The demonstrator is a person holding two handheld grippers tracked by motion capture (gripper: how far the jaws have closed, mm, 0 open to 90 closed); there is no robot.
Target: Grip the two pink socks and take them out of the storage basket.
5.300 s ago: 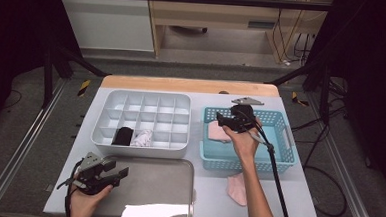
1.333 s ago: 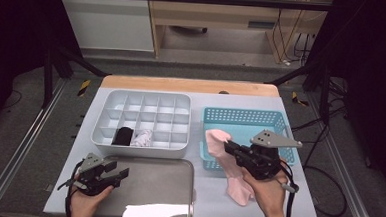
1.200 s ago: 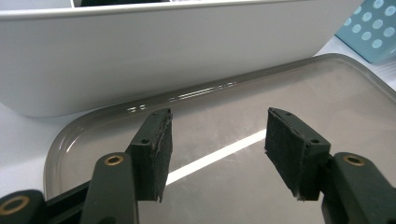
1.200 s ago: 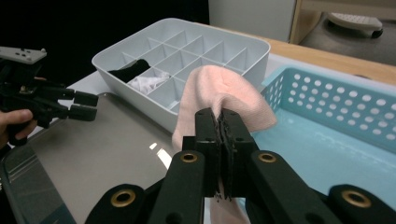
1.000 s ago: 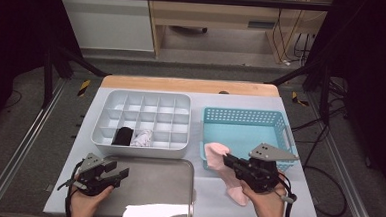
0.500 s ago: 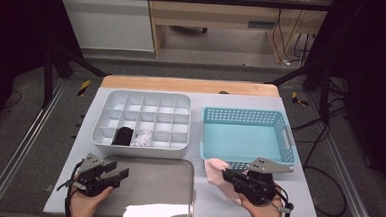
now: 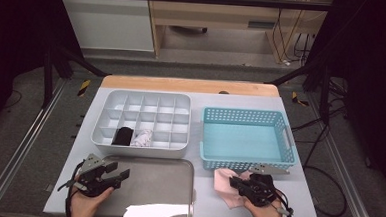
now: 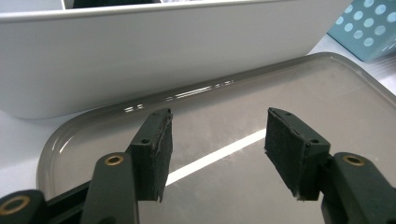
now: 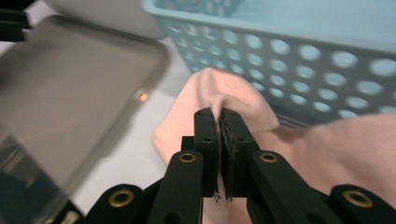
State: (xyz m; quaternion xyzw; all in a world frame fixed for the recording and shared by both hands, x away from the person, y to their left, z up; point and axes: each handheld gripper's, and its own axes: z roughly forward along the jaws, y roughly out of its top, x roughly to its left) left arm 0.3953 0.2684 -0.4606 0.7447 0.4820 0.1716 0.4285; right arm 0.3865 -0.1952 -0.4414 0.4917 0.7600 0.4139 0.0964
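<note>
My right gripper [image 7: 238,182] [image 9: 221,122] is shut on a pale pink cloth [image 7: 223,182] [image 9: 224,95], pinching a fold of it. The cloth lies on the white table just in front of the blue perforated basket [image 7: 279,124] [image 9: 299,51], right of the grey metal tray [image 7: 152,179] [image 9: 70,93]. My left gripper [image 7: 119,171] [image 8: 215,142] stays open over the tray's left end, nothing between its pads. A white compartment box [image 7: 140,145] [image 8: 140,51] stands behind the tray, holding a black item [image 7: 124,135] and a white item [image 7: 142,137] in its front row.
The basket holds nothing that I can see. A wooden strip [image 7: 187,84] edges the table's far side. Black frame bars and cables stand beyond the table at both sides. White table surface [image 7: 301,194] shows right of my right hand.
My right gripper came out of the basket with the pink cloth and sank toward me, to the table in front of the basket. The left gripper has not moved.
</note>
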